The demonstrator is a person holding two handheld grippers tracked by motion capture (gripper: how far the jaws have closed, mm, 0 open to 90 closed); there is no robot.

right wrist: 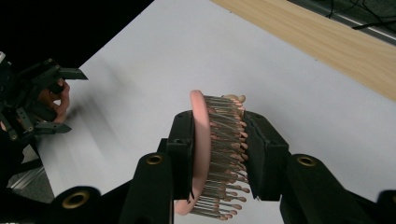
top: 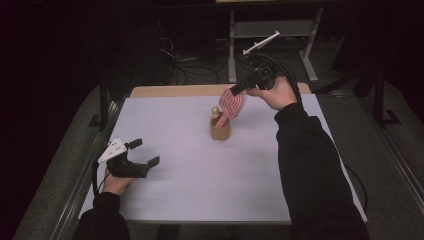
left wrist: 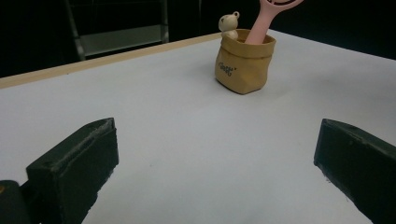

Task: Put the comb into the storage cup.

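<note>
1. Your right tongs [top: 240,89] sit in the upper middle of the high view, above the far part of the white worktop [top: 200,170], with your right hand [top: 277,92] just to the right of them.
2. These tongs are clenched on the head of the pink plastic hairbrush with metal bristles [top: 231,104]. In the right gripper view the brush head [right wrist: 208,158] stands on edge between the two black jaws, one jaw against its pink back and the other against the bristle tips.
3. The brush hangs tilted in the high view, head up and to the right. Its handle slants down and to the left into the small tan paper-bag-shaped cup [top: 220,130] at the centre of the frame.
4. In the left gripper view the pink handle [left wrist: 259,28] rises out of the cup's open top in the upper middle of the picture. The cup [left wrist: 243,65] stands upright on the worktop and carries dark lettering on its side.
5. A small cream bear figure [left wrist: 229,24] peeks over the cup's rim, just left of the handle.
6. Your left tongs [top: 142,154] are in the lower left of the high view, low over the worktop and well apart from the cup. Your left hand [top: 116,182] is behind them.
7. These tongs are released: the jaws stand wide at the bottom corners of the left gripper view, with bare worktop between them.
8. A strip of light wood [top: 170,91] runs along the far edge of the worktop.
</note>
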